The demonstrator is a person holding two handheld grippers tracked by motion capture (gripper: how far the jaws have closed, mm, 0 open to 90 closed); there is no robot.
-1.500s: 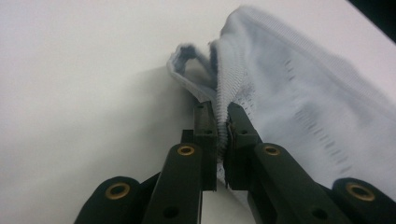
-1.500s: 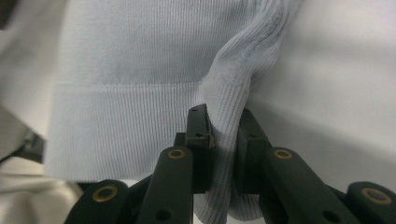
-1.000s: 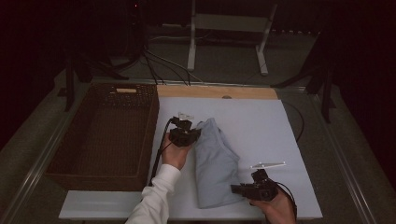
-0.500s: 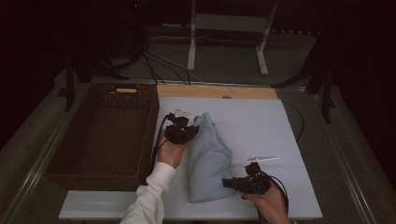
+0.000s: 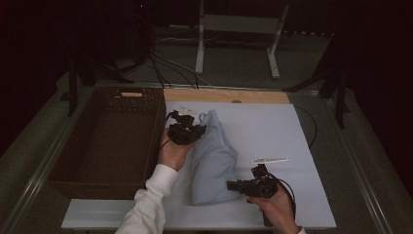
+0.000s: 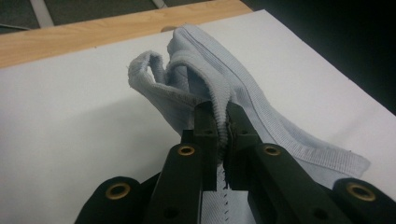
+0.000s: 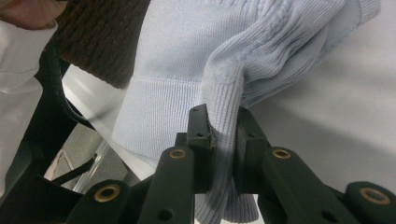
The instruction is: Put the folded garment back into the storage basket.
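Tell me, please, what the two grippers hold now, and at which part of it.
Both hold the light blue garment. The left gripper pinches a ribbed edge at its far end; the right gripper pinches a ribbed fold at its near end.

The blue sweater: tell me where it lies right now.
In the high view the blue sweater lies on the white board, just right of the wicker basket, pinched by the left gripper and the right gripper.

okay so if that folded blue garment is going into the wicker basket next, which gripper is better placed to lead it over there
Left, probably. The left gripper is clamped on the light blue garment right beside the wicker basket. The right gripper grips the near right edge, farther from the basket, so it would likely follow.
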